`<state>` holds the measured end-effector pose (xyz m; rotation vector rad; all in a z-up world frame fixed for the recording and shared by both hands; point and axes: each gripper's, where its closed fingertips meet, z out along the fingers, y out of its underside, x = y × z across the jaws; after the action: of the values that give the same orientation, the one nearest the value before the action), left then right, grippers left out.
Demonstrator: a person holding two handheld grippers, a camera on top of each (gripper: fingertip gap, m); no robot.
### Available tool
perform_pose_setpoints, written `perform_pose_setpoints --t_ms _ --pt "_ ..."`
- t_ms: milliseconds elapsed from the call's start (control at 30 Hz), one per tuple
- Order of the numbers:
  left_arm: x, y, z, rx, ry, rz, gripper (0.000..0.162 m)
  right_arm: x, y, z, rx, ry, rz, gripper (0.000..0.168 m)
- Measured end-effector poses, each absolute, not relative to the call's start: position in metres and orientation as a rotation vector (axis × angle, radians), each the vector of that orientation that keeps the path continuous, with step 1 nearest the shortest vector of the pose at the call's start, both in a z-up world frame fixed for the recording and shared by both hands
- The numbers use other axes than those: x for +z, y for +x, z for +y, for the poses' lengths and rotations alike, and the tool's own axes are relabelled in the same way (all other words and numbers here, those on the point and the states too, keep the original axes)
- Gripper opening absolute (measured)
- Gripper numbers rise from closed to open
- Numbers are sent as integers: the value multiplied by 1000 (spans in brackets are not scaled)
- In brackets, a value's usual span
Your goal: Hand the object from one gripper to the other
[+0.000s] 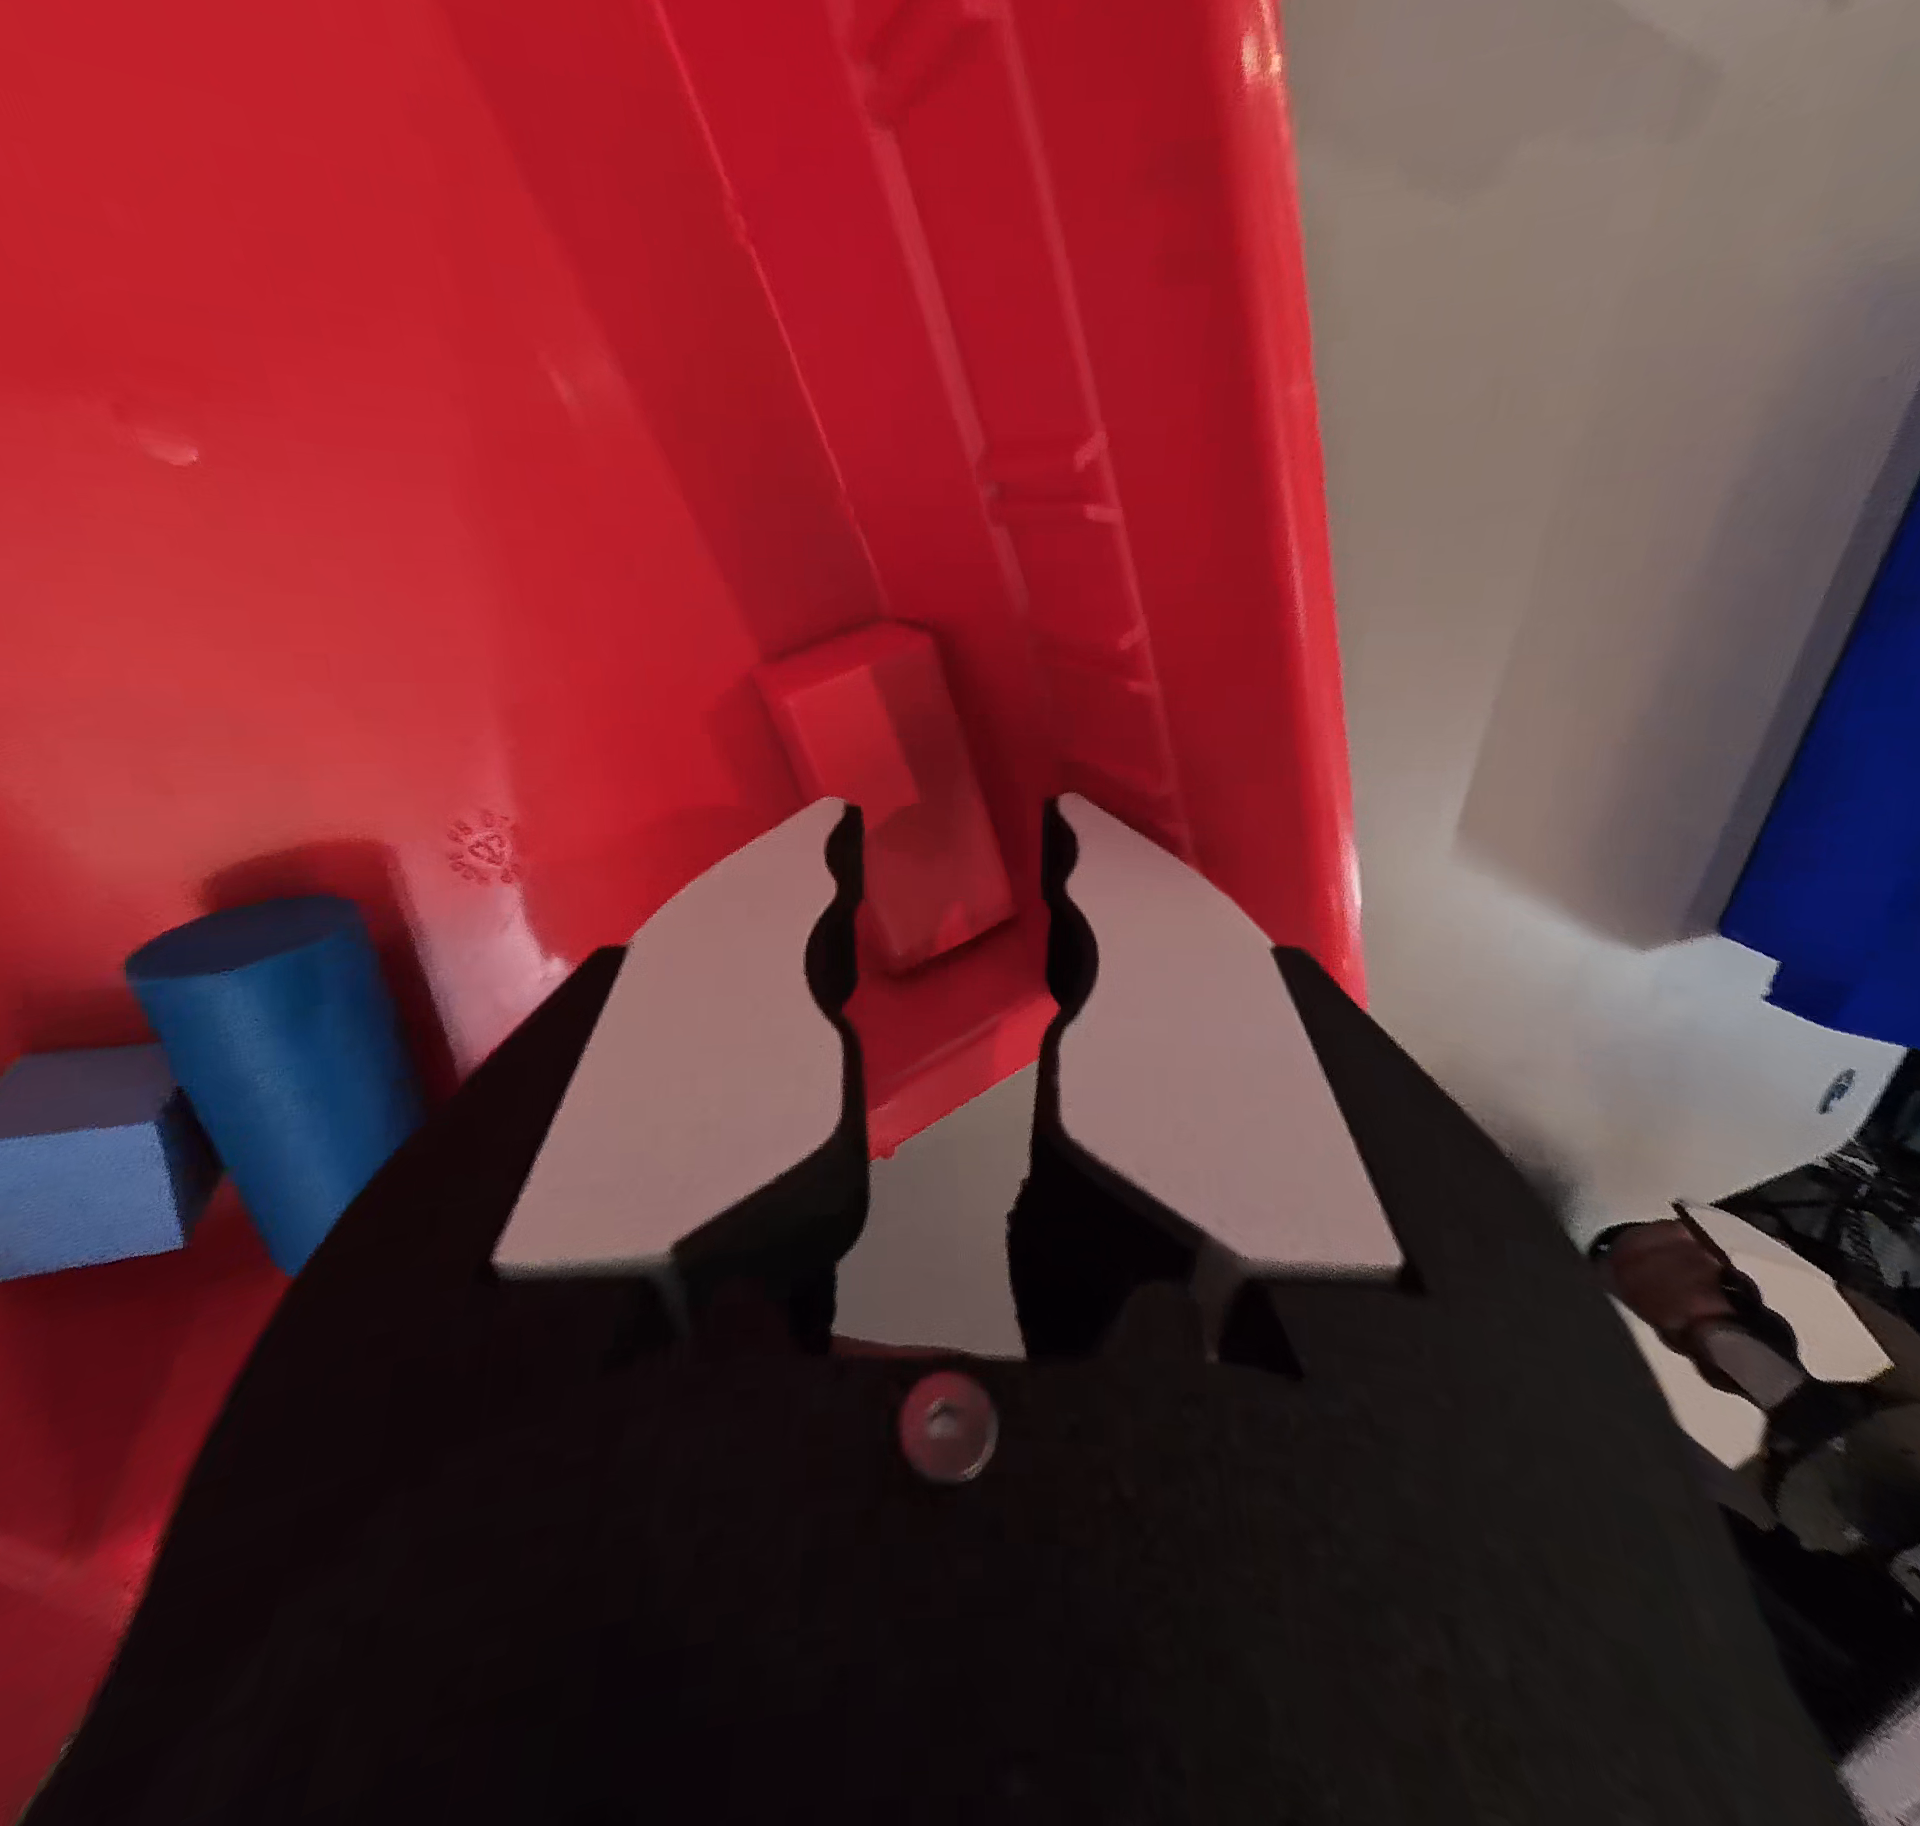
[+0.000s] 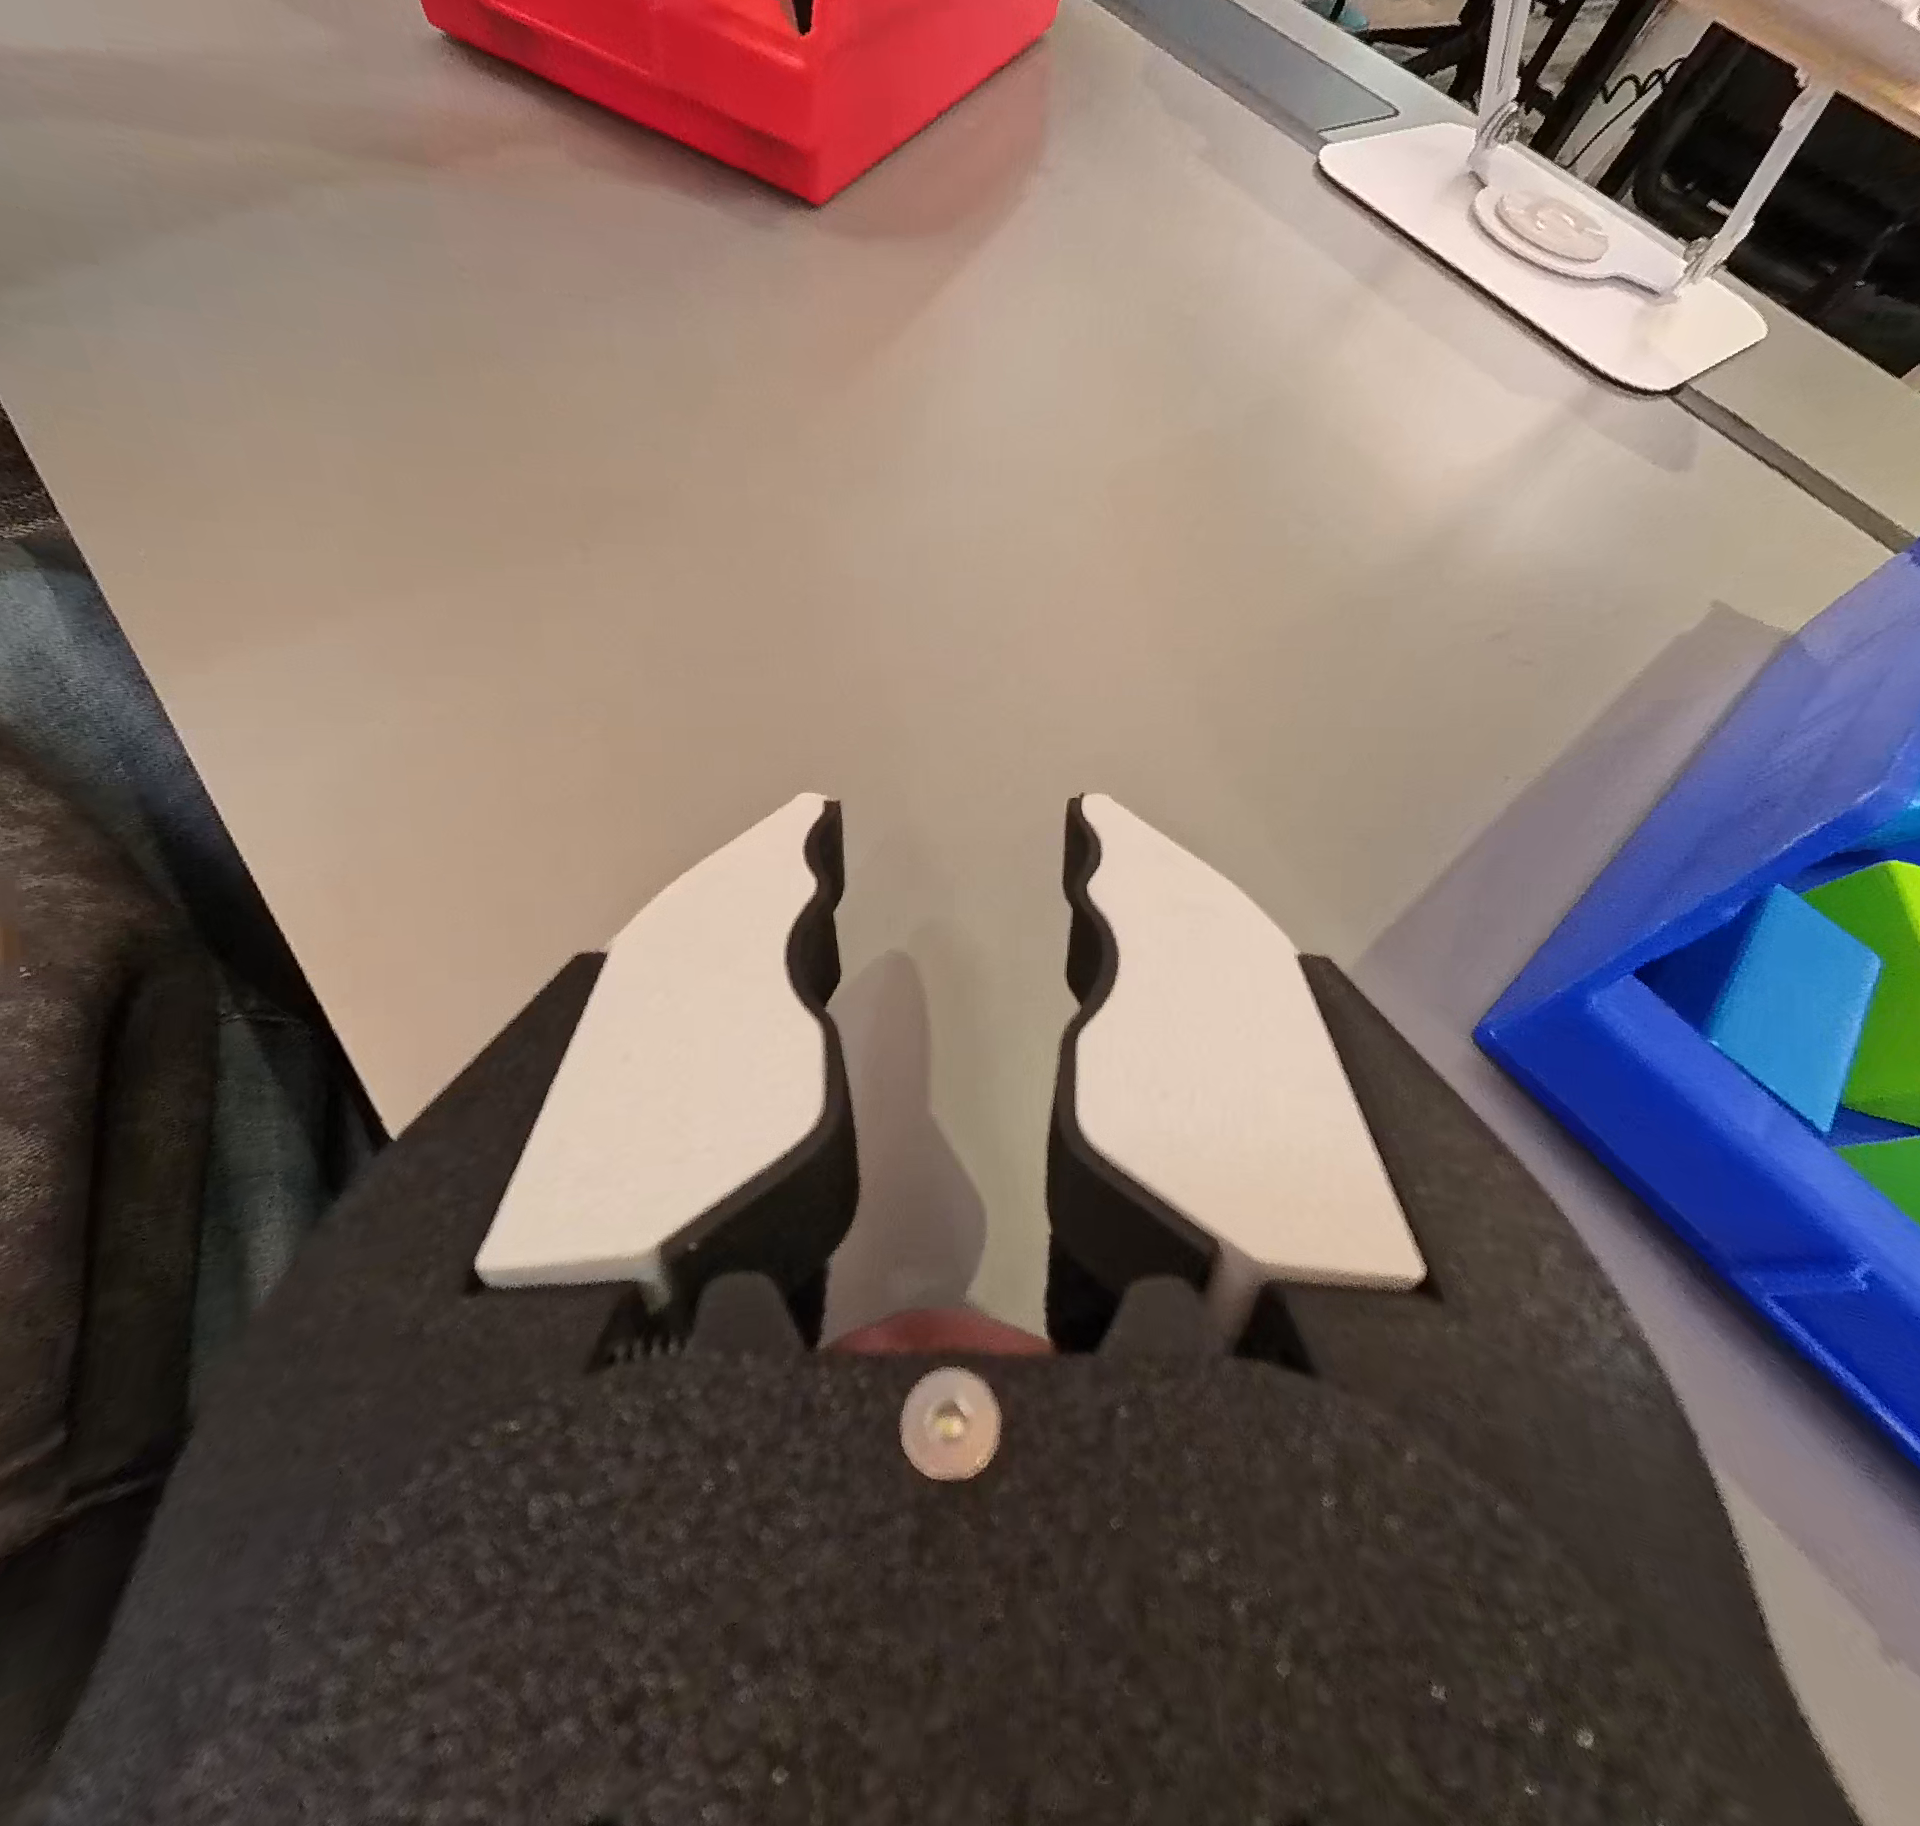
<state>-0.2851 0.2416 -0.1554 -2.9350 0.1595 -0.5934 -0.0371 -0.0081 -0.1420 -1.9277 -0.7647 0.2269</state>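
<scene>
In the left wrist view, a light-blue block [image 1: 78, 1158] lies at the far left inside the red bin [image 1: 416, 374], touching a dark-blue cylinder [image 1: 275, 1070] that lies on its side on the bin floor. Either piece may be the object to hand over; which one cannot be told. Both appear rigid, light and smooth-faced, so a slip is likely on the cylinder's curved wall. The flat ends or the block's parallel faces offer the safer hold. The left gripper [image 1: 951, 820] hangs over the bin's right corner, jaws apart and empty. In the right wrist view, the right gripper [image 2: 951, 810] is spread and empty above the grey table [image 2: 623, 477], with the blue bin [image 2: 1683, 1080] of blocks at its right.
</scene>
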Motion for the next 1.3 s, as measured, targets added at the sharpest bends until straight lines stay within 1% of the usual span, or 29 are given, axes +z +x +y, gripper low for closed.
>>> perform_pose_setpoints --t_ms 200,367,467,700,800,867,1100,1200,1300 --pt "-160 -288 244 -461 -2942 185 30 -142 -36 -7 243 -1934 -753 40" --pt "-161 -287 240 -370 -2955 193 34 -144 -34 -6 241 -1943 -748 40" --pt "-165 -288 238 -321 -2974 189 33 -145 -33 -6 249 -1948 -747 40" --pt "-170 -283 240 -353 -2986 107 34 -142 -33 -8 267 -1940 -744 40" --pt "-172 -283 244 -361 -2981 78 42 -143 -34 -8 268 -1943 -748 40" --pt "-174 -286 247 -343 -2985 66 53 -144 -34 -9 264 -1945 -753 40" --pt "-179 -293 245 -365 -3034 42 69 -149 -33 -9 245 -1965 -770 41" --pt "-180 -296 242 -412 -3046 28 69 -150 -32 -10 236 -1968 -776 41" --pt "-179 -300 241 -396 -3044 46 65 -151 -31 -9 243 -1973 -770 41"
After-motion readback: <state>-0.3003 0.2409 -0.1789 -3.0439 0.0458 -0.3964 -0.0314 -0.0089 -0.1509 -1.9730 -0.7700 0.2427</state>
